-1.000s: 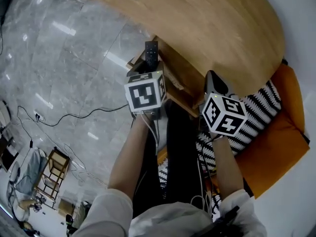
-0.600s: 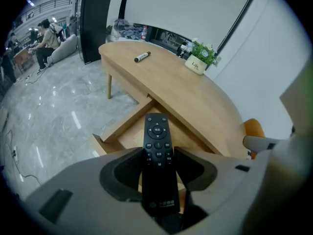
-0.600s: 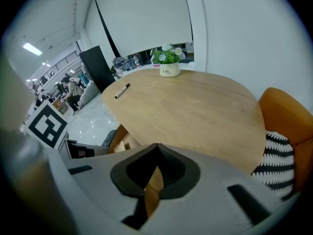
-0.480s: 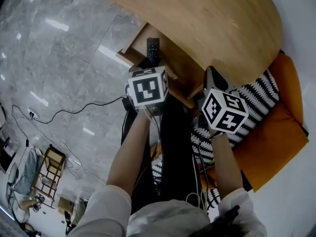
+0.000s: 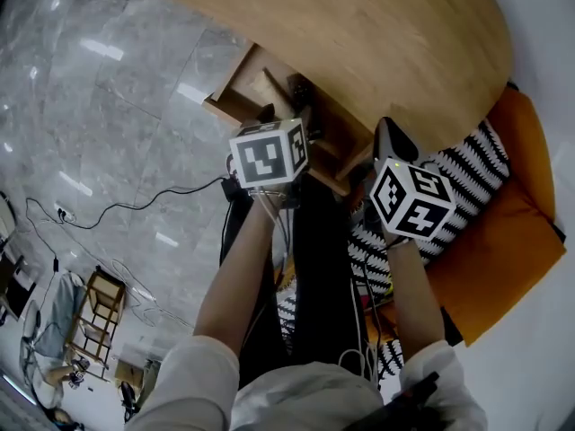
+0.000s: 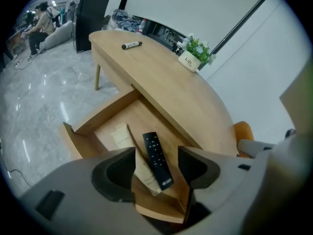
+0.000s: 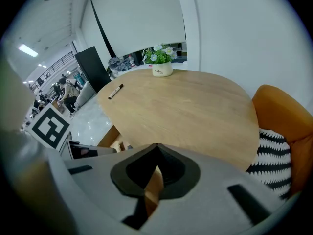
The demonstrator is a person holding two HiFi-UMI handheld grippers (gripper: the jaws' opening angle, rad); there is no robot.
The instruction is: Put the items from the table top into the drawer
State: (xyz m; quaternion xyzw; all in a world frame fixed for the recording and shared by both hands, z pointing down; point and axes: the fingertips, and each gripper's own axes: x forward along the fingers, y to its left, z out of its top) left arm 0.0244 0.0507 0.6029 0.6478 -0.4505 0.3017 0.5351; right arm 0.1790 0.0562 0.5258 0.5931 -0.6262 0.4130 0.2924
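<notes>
The left gripper (image 6: pixel 156 153) stands released, its jaws having just been opening. The black remote (image 6: pixel 157 160) seen between them touches neither pad: it lies down in the open drawer (image 6: pixel 98 116), slanted across a beige packet (image 6: pixel 122 140). The right gripper (image 7: pixel 156 148) is clenched, tips meeting; a strip of wood shows in the gap behind them (possibly the drawer's edge, the view is too close to say). Beyond, on the oval table (image 7: pixel 195 106), a marker pen (image 6: pixel 131 45) lies well apart from a potted plant (image 6: pixel 194 53).
</notes>
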